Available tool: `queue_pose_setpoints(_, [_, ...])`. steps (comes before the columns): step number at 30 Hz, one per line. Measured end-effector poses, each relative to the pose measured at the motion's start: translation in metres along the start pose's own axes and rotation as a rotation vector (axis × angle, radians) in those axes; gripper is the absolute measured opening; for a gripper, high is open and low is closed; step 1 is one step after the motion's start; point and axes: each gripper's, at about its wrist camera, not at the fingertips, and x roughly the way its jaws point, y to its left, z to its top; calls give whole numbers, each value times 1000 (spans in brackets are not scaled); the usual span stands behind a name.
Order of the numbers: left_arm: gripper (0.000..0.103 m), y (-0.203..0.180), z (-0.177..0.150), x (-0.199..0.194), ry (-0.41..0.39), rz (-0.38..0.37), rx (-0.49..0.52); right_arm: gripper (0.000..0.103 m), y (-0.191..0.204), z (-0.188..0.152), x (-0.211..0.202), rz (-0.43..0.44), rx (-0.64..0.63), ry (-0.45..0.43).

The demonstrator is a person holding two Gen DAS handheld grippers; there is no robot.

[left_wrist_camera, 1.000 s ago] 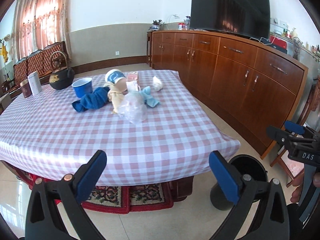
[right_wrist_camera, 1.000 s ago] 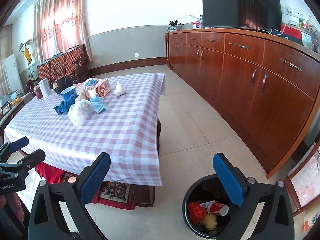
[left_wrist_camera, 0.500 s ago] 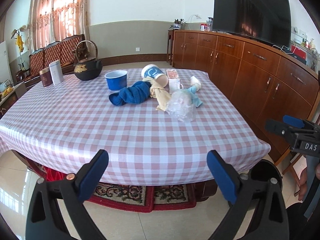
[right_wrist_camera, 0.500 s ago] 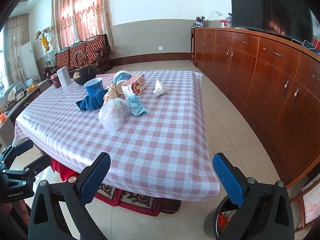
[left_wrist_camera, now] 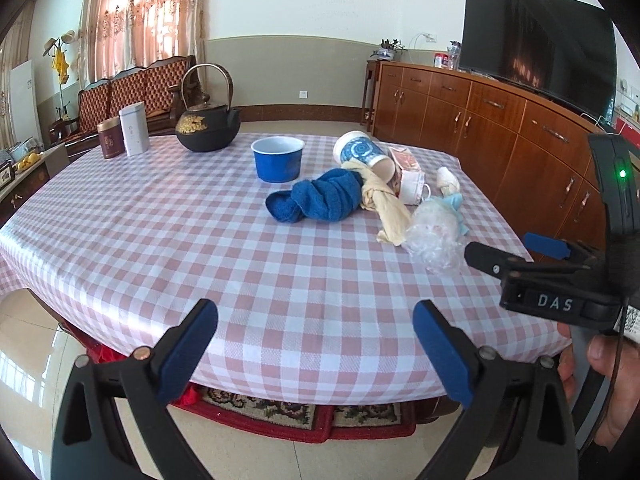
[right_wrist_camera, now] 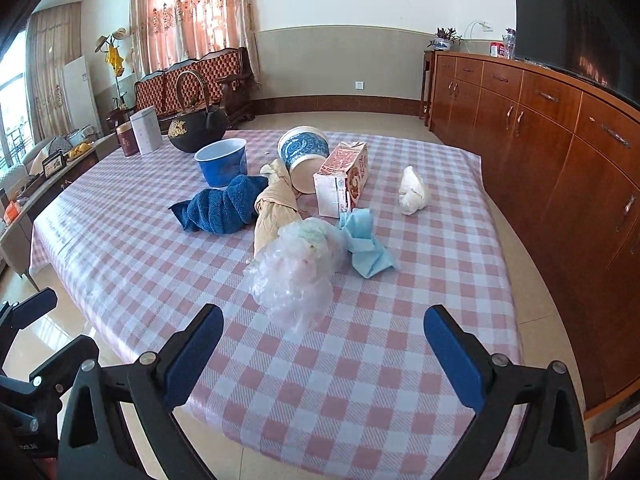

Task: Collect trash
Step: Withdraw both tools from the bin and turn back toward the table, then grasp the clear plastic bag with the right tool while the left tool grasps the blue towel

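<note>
Left gripper [left_wrist_camera: 316, 344]: wide open, empty, at table [left_wrist_camera: 160, 240] edge.
Right gripper [right_wrist_camera: 323, 350]: wide open, empty, over table near plastic bag [right_wrist_camera: 298, 268].
Trash: bag, carton [right_wrist_camera: 340, 178], paper cup [right_wrist_camera: 306, 156], tissue [right_wrist_camera: 414, 190] clustered mid-table.

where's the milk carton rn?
Right wrist view: milk carton lies mid-table, just right of the tipped paper cup, behind the light blue tissue.

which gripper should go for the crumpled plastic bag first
Right. The right hand-held gripper is open with the plastic bag just ahead, centred between its fingers; the left hand-held gripper faces bare tablecloth.
</note>
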Motion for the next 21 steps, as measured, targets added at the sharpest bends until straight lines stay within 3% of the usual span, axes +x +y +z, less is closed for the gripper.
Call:
queue_pose_setpoints(7, [95,8,14,34,27,3,-12,92,7,16,42,37,12,40])
queue_pose_setpoints(10, [94,12,19,45,40,-1,-26,80,10,19,56,49,7,60])
queue_pose_setpoints(15, [93,9,21,54,52,-16,-27,45,9,18,63,72,19,71])
queue_pose_setpoints(21, [89,2,22,57,58,-39,-32,34,8,24,50,95,10,24])
